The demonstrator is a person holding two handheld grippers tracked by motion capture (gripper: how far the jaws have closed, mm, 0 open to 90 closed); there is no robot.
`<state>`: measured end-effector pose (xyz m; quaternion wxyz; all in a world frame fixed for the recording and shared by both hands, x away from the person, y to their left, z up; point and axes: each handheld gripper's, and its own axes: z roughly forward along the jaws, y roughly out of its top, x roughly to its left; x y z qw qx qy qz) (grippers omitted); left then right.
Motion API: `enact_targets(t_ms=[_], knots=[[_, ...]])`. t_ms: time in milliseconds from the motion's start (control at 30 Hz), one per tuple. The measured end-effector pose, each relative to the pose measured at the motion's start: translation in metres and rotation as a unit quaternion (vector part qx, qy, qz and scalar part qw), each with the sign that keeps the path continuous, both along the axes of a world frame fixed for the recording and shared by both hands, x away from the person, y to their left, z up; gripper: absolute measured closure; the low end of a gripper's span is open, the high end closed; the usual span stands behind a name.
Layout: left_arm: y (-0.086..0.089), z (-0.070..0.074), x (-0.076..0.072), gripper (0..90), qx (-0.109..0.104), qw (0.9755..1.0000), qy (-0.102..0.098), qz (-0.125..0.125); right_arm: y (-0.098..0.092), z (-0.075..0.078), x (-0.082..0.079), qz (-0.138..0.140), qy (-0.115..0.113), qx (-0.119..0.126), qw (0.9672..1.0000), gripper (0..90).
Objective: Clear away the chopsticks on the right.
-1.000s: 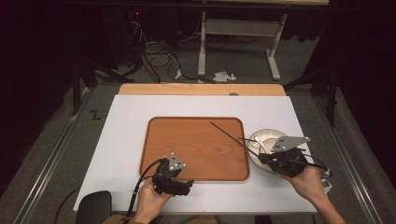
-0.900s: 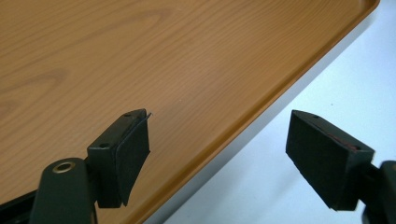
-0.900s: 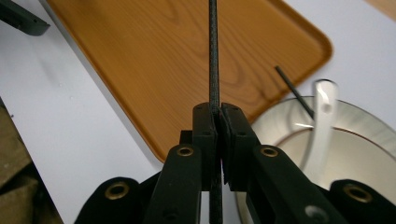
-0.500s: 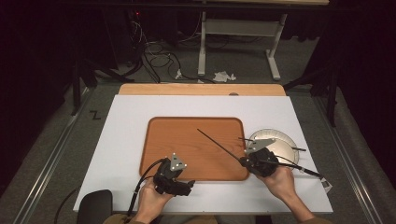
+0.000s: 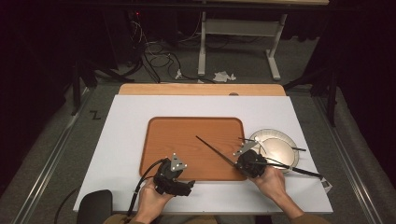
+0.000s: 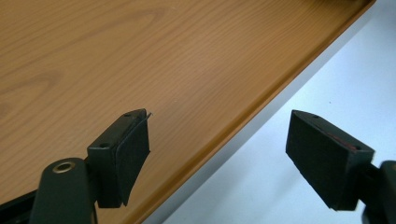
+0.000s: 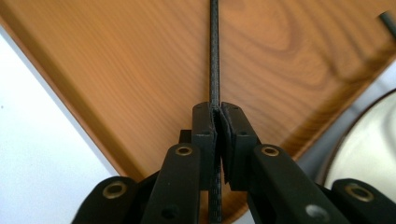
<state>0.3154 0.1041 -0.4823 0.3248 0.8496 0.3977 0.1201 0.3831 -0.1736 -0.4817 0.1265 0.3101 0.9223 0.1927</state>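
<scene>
Black rod (image 7: pixel 214 56) clamped in right gripper (image 7: pixel 218 122) above, perhaps touching, tray (image 7: pixel 140 60).

Light falls from above onto the white table (image 5: pixel 130 140), bright against a dim, near-black room around it. The high view is soft and grainy. The plate (image 5: pixel 275 145) beside the wooden tray (image 5: pixel 187 140) shows mild glare. In both gripper views the tray grain is sharp, while the nearest black parts blur.
</scene>
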Motion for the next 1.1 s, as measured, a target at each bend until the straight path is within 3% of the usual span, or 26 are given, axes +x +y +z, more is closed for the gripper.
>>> enact_targets(t_ms=[133, 400, 567, 767, 1100], knots=[[0.0, 0.0, 0.0, 21.8, 0.002, 1.0, 0.0, 0.0, 0.002, -0.002, 0.001, -0.002, 0.003, 0.0, 1.0, 80.9], [-0.002, -0.002, 0.0, 21.8, 0.008, 1.0, 0.0, -0.003, 0.002, -0.003, 0.004, -0.004, -0.01, -0.008, 0.9999, 84.6], [-0.002, -0.002, 0.0, 21.8, 0.008, 1.0, 0.0, -0.003, 0.001, -0.004, 0.005, -0.025, -0.03, -0.02, 0.999, 84.2], [-0.002, -0.002, 0.0, 21.8, 0.008, 1.0, 0.001, -0.004, -0.001, -0.004, 0.007, -0.04, -0.035, -0.026, 0.9982, 82.9], [-0.003, -0.002, 0.0, 21.8, 0.008, 1.0, 0.001, -0.003, -0.003, -0.005, 0.012, -0.062, -0.041, -0.013, 0.9972, 80.8]])
